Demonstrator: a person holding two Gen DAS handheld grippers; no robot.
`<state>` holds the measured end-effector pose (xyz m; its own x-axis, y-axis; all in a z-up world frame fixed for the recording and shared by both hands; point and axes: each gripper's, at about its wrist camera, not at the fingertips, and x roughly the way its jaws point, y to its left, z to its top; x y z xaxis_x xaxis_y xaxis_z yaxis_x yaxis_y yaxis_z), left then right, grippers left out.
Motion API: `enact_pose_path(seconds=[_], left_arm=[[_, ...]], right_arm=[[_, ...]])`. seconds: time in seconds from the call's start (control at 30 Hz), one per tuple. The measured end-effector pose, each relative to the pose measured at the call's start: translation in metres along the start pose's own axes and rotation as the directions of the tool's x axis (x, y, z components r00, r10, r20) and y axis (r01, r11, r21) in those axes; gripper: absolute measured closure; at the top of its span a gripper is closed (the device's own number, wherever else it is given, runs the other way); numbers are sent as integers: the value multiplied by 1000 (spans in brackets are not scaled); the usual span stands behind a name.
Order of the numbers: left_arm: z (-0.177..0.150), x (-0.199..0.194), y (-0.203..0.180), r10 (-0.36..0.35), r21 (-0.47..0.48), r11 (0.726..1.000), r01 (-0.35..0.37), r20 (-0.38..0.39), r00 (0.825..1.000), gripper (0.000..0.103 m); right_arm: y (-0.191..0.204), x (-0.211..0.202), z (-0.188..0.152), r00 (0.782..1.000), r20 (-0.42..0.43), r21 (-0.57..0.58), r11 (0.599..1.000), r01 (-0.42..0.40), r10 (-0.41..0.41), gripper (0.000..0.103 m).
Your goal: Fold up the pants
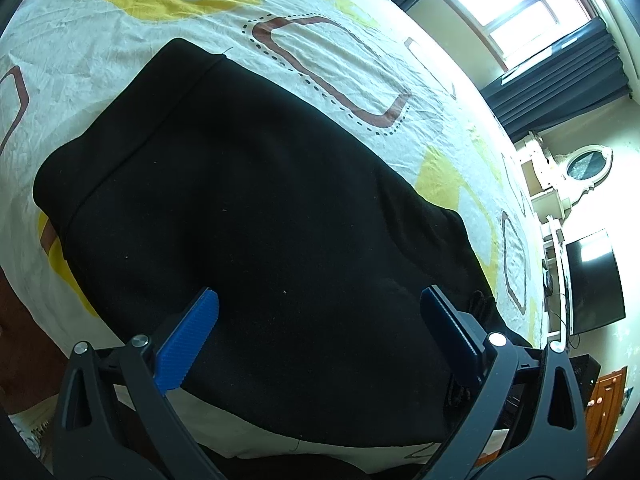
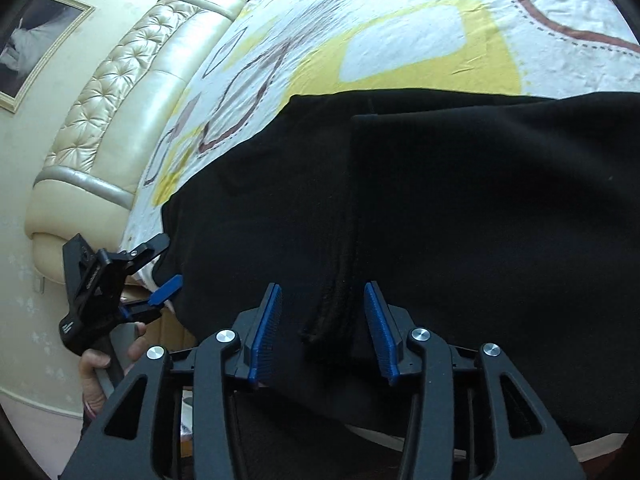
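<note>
My left gripper [image 1: 318,312] stands with its jaws spread wide over the black pants [image 1: 248,216], the blue pads [image 1: 188,340] clear of the cloth on both sides as far as I can see; nothing is pinched. From the right wrist view I see that same gripper [image 2: 160,276] off at the near left corner of the pants, with a hand [image 2: 96,364] on its grip, partly cut off by my right gripper's frame. My right gripper [image 2: 323,316] has its jaws parted about halfway, with a dark ridge of folded cloth [image 2: 332,312] lying between the pads; whether the pads touch it I cannot tell, the black on black swallows the detail. The pants lie folded on the patterned bedsheet [image 1: 320,60], one layer's straight edge [image 2: 352,160] laid over another. Their near edge is hidden under both gripper frames. Bare sheet lies open beyond the far edge of the pants, and a padded headboard [image 2: 132,92] bounds the bed on the left of the right wrist view. A window [image 1: 520,4] and dark screen [image 1: 596,284] sit off the bed's far side
</note>
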<state>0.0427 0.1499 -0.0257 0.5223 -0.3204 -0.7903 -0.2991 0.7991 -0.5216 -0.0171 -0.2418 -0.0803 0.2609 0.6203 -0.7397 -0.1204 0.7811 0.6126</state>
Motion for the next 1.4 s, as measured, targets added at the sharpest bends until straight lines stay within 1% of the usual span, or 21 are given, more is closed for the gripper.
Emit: enact_pose_path(seconds=[0.07, 0.23, 0.37, 0.43, 0.5, 0.53, 0.6, 0.63, 0.67, 0.73, 0.8, 0.87, 0.97, 1.0, 1.07, 1.13, 1.17, 1.23, 1.3, 1.37, 1.4], left_arm=[[0, 0, 0, 0, 2, 1000, 0, 0, 1000, 3], [0, 0, 1, -9, 0, 1000, 9, -4, 1000, 3], [0, 0, 1, -9, 8, 1000, 9, -6, 1000, 3], [0, 0, 1, -7, 11, 1000, 7, -7, 1000, 3], [-1, 0, 1, -7, 10, 1000, 7, -7, 1000, 3], [-1, 0, 1, -7, 10, 1000, 7, -6, 1000, 3], [-1, 1, 1, -7, 11, 1000, 7, -7, 1000, 3], [0, 1, 0, -6, 11, 1000, 6, -7, 1000, 3], [-1, 1, 0, -4, 13, 1000, 4, -7, 1000, 3], [0, 2, 0, 1, 18, 1000, 0, -6, 1000, 3], [-1, 2, -1, 6, 28, 1000, -5, -6, 1000, 3], [0, 3, -2, 10, 38, 999, -10, -7, 1000, 3], [0, 4, -2, 11, 44, 999, -11, -7, 1000, 3], [0, 4, -2, 10, 44, 999, -10, -7, 1000, 3], [-1, 4, -2, 10, 45, 999, -10, -7, 1000, 3], [-1, 4, -3, 14, 49, 999, -13, -7, 1000, 3], [-1, 4, -3, 17, 52, 999, -16, -6, 1000, 3], [-2, 5, -4, 23, 62, 998, -23, -6, 1000, 3], [-2, 5, -5, 26, 73, 997, -26, -7, 1000, 3], [-2, 4, -4, 20, 72, 997, -19, -8, 1000, 3], [-2, 4, -3, 15, 67, 998, -14, -8, 1000, 3]], right_arm=[[5, -2, -2, 1000, -3, -16, 1000, -21, 21, 51], [14, -18, -7, 997, -31, -68, 995, -67, 65, 51], [12, -58, -8, 996, 43, -94, 993, -72, 76, 51], [-1, -92, -4, 992, 115, -92, 995, -37, 48, 50], [-23, -126, 1, 981, 192, -67, 998, -16, 29, 48], [-43, -145, 4, 972, 235, -29, 1000, 3, 4, 45], [-89, -176, 11, 947, 316, 76, 997, 28, -51, 44], [-118, -185, 14, 940, 335, 140, 990, 9, -56, 44], [-144, -189, 17, 941, 333, 198, 980, -16, -52, 44], [-187, -186, 22, 948, 317, 287, 956, -66, -30, 44], [-215, -177, 25, 950, 311, 328, 934, -141, 35, 44], [-227, -163, 29, 945, 302, 337, 913, -230, 127, 44], [-231, -142, 34, 947, 282, 353, 902, -249, 151, 46], [-233, -139, 33, 946, 286, 353, 900, -255, 155, 50], [-236, -133, 32, 946, 286, 356, 900, -251, 151, 72], [-243, -130, 28, 946, 287, 369, 894, -255, 152, 78], [-246, -131, 26, 943, 294, 372, 890, -264, 157, 79], [-248, -129, 24, 937, 307, 377, 883, -279, 166, 78], [-248, -133, 21, 927, 325, 392, 866, -311, 186, 72], [-248, -137, 14, 916, 331, 399, 846, -355, 228, 58], [-248, -139, 9, 911, 331, 401, 838, -371, 245, 55]])
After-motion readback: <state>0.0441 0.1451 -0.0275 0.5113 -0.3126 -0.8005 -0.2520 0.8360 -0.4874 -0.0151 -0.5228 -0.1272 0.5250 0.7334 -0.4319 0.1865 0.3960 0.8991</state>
